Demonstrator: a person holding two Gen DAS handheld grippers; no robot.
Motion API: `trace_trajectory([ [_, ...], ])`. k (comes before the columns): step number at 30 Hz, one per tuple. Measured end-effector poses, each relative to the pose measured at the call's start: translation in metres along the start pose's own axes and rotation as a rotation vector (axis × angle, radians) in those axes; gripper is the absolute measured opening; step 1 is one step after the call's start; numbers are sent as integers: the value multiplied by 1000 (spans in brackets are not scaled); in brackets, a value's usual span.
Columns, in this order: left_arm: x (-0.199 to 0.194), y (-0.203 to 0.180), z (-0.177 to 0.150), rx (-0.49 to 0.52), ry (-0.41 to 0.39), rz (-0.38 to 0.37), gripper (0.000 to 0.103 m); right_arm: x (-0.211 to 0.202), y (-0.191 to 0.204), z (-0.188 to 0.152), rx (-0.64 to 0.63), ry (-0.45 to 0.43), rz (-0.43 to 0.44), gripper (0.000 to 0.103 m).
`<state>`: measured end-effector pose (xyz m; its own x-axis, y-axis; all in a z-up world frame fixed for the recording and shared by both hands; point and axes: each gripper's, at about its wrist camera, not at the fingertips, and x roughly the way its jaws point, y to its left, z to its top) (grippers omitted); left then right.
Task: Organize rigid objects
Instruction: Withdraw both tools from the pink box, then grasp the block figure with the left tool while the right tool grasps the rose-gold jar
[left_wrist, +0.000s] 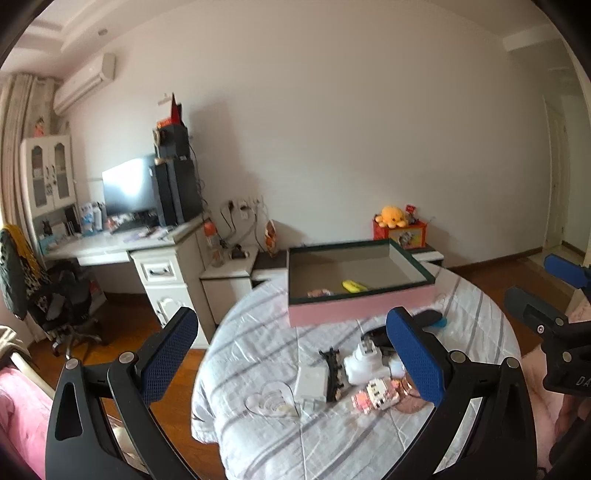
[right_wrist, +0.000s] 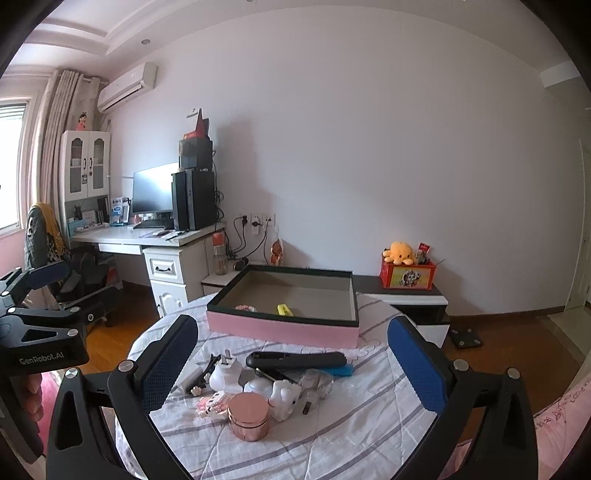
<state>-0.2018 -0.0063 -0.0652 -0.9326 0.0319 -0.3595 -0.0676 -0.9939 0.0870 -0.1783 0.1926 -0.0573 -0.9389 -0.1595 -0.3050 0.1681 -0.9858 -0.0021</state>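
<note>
Rigid objects lie in a loose clutter on a round table (left_wrist: 258, 443) covered with a striped cloth, near its front. Left wrist view: left gripper (left_wrist: 291, 354) hangs above the table edge, jaws spread wide, nothing between them. Under it sit a white flat adapter (left_wrist: 312, 384), a black comb-like piece (left_wrist: 334, 373) touching the adapter's right side, a white plug (left_wrist: 364, 363), a pink-and-white block toy (left_wrist: 375, 397) and a clear heart-shaped dish (left_wrist: 269, 402) to the left. Pink open box (left_wrist: 354, 308) stands behind the clutter, further back on the table; inside it a yellow item (left_wrist: 354, 286) and a small pink item (left_wrist: 319, 292), apart from each other. Right gripper (left_wrist: 554, 295) shows at the right edge, blurred, seemingly open.

Right wrist view: right gripper (right_wrist: 291, 354) hovers over the same clutter, jaws wide apart, empty. Rose-gold round tin (right_wrist: 248, 415) is nearest, just beside the block toy (right_wrist: 211, 402) and a white figurine (right_wrist: 284, 400). White plug (right_wrist: 226, 371) stands behind them. Black remote (right_wrist: 295, 360) lies crosswise between the clutter and the box (right_wrist: 280, 328), a blue item (right_wrist: 341, 370) touching its right end. Yellow item (right_wrist: 285, 310) and pink item (right_wrist: 245, 307) lie on the box floor near its front wall. Left gripper (right_wrist: 55, 291) is at the left edge, seemingly open, off the table.
</note>
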Motion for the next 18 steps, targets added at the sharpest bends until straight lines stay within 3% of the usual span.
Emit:
trace_trajectory([
  [11, 53, 9, -64, 8, 242, -27, 103, 66, 12, -66, 17, 248, 77, 101],
  [15, 62, 11, -76, 21, 286, -30, 103, 88, 13, -82, 44, 321, 104, 90],
  [17, 65, 12, -78, 24, 295, -26, 103, 96, 13, -87, 74, 343, 137, 66],
  [18, 66, 11, -79, 25, 300, -28, 103, 100, 12, -89, 91, 356, 155, 65],
])
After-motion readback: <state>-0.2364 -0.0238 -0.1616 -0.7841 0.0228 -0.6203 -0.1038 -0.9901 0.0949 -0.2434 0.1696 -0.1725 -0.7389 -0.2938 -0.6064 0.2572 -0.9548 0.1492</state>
